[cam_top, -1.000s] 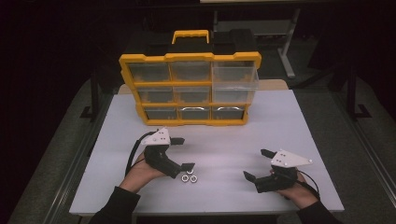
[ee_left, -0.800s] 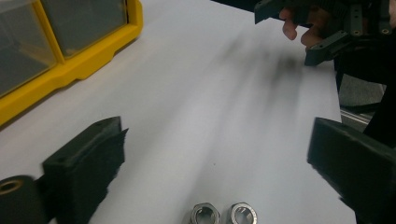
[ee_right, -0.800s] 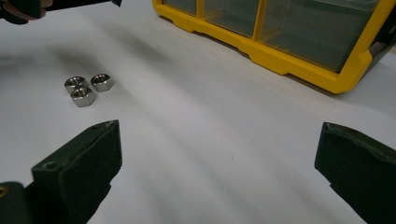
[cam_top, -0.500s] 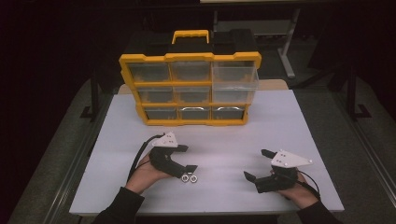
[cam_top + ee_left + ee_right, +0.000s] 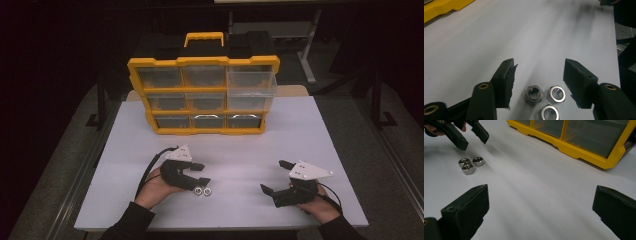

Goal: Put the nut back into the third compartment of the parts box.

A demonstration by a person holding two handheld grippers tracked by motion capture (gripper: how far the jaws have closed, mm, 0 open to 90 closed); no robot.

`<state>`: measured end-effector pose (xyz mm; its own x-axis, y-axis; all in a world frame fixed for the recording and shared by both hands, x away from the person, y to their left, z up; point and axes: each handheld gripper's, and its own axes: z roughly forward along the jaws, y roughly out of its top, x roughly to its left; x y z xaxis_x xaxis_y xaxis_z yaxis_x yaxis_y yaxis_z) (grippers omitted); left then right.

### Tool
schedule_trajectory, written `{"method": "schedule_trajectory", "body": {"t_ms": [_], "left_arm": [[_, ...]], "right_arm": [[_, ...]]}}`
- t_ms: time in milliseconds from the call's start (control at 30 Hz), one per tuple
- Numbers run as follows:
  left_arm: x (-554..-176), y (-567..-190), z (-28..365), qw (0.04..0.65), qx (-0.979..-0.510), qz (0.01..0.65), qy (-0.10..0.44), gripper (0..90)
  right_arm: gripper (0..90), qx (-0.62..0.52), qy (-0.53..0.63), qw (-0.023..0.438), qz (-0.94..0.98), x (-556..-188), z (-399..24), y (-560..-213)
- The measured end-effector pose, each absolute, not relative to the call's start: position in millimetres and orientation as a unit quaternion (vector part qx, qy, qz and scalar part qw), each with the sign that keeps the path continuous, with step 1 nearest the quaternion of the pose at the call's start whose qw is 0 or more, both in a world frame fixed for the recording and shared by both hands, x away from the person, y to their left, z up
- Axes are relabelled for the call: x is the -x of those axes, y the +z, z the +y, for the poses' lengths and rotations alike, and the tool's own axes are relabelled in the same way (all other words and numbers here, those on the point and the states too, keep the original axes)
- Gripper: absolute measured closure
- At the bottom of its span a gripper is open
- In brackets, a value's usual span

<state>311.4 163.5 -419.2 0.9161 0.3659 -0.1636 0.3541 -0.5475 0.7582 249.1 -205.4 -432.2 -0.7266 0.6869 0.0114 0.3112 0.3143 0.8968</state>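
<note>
Three steel hex nuts (image 5: pixel 201 191) lie in a tight cluster on the white table (image 5: pixel 300 130) near its front left. My left gripper (image 5: pixel 202 173) is lowered over them. In the left gripper view the nuts (image 5: pixel 534 94) sit between its jaws, whose pads (image 5: pixel 579 82) stand apart from them; the left gripper (image 5: pixel 540 65) is open and its jaws have just been closing. My right gripper (image 5: pixel 275 176) rests at the front right, wide open with nothing between its fingers. From the right gripper (image 5: pixel 541 190) I see the nuts (image 5: pixel 469 168) and the left gripper (image 5: pixel 472 142) farther off.
A yellow organizer (image 5: pixel 202 95) with clear drawers and a top handle stands upright at the back of the table; its lower edge (image 5: pixel 574 147) is near in the right gripper view. Bare table surface stretches between the two grippers.
The left gripper's jaws have narrowed around the nuts and the hand has shifted slightly toward them. The right gripper and the nuts have stayed put.
</note>
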Motion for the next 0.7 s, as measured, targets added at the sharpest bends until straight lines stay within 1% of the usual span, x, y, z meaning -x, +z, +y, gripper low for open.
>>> {"method": "schedule_trajectory", "body": {"t_ms": [67,167,367,700], "left_arm": [[-311.0,-420.6,162.2,0.426,-0.881,0.208,0.009,47.6],[-311.7,-422.7,161.8,0.414,-0.887,0.203,0.009,51.6],[-311.7,-426.4,161.6,0.401,-0.894,0.200,0.010,56.5],[-311.5,-431.7,159.2,0.392,-0.898,0.202,0.006,60.8]], "right_arm": [[0.3,-0.317,0.492,0.191,0.788,-249.2,-205.6,-432.3],[0.3,-0.317,0.492,0.191,0.788,-249.2,-205.5,-432.4],[0.3,-0.316,0.490,0.191,0.790,-249.2,-205.0,-432.8],[0.3,-0.316,0.487,0.191,0.791,-249.3,-204.9,-433.2]]}}
